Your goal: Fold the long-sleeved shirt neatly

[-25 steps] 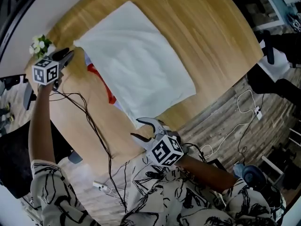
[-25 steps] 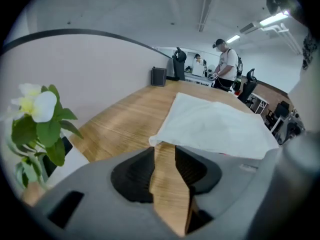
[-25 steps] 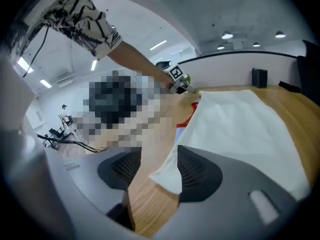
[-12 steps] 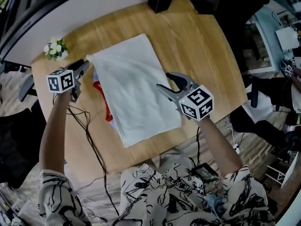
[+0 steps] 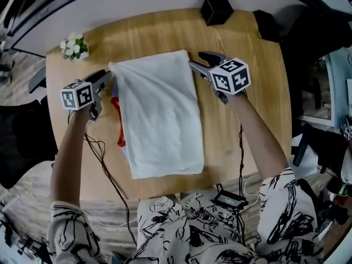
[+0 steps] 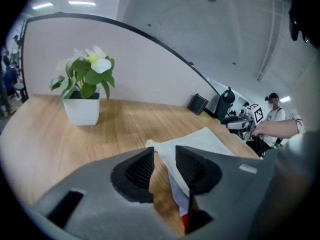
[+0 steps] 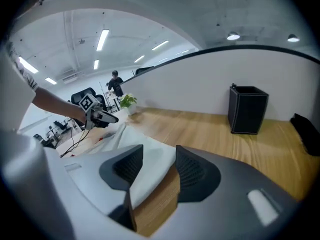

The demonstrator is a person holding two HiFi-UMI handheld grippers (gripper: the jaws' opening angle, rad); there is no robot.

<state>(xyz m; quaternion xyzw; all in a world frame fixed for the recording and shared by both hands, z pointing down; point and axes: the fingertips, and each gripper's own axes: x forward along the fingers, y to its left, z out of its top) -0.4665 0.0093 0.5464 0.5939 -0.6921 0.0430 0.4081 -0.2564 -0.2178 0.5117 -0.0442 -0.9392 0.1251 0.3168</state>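
On the table (image 5: 247, 125), the folded white shirt (image 5: 159, 114) lies flat. At its far corners, left hand-held gripper (image 5: 107, 76) sits narrowly parted, gripping nothing; right hand-held gripper (image 5: 197, 59), jaws just closing, straddles the cloth, unpinched.

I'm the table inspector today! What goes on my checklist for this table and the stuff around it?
Surface: wooden table.
Job's things: white shirt lying flat; red bit peeking out at its left edge.
Clutter: potted flowers, black box, dark lump along the far edge.
Tools: left tool open at shirt's far left corner; right tool open, jaws just closing, shirt edge between them.
Cables: black wires trailing off the near left side.
Surroundings: wooden floor.
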